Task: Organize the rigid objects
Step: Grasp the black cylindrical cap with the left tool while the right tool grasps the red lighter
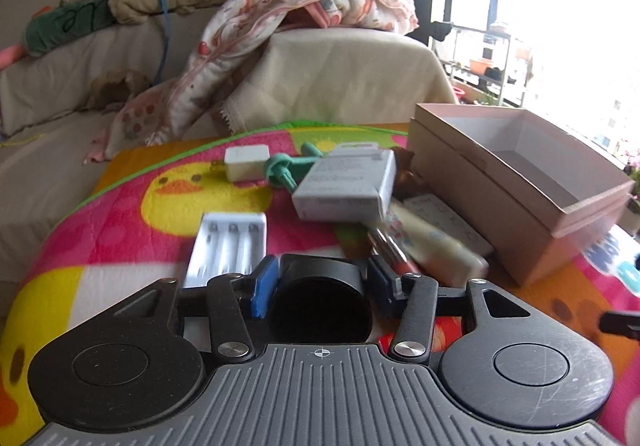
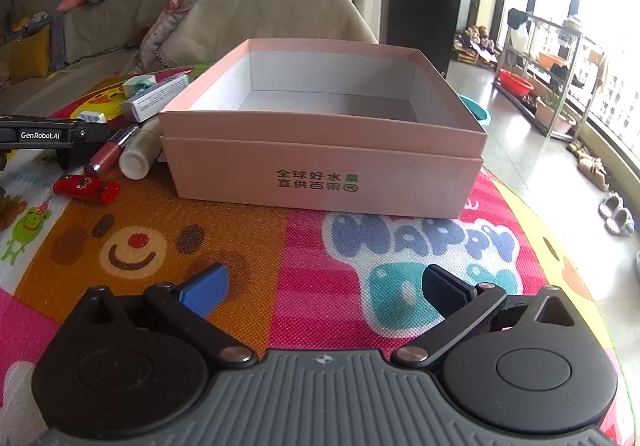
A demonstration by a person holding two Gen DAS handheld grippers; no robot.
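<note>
My left gripper (image 1: 320,278) is shut on a black cylinder (image 1: 320,302), held between its blue pads just above the mat. Ahead lie a white battery charger (image 1: 230,246), a white plug adapter (image 1: 246,161), a teal clip (image 1: 286,169), a grey packaged box (image 1: 348,181), a cream tube (image 1: 432,246) and a lip gloss (image 1: 390,246). The pink open box (image 1: 516,181) stands to the right. My right gripper (image 2: 324,286) is open and empty in front of the pink box (image 2: 320,161), whose inside looks empty. The left gripper (image 2: 44,135) shows at the left edge.
A red lighter-like case (image 2: 86,187), the lip gloss (image 2: 106,155) and the cream tube (image 2: 138,155) lie left of the box on the colourful cartoon mat (image 2: 280,246). A sofa with a blanket (image 1: 280,25) is behind. Floor and shelves are to the right.
</note>
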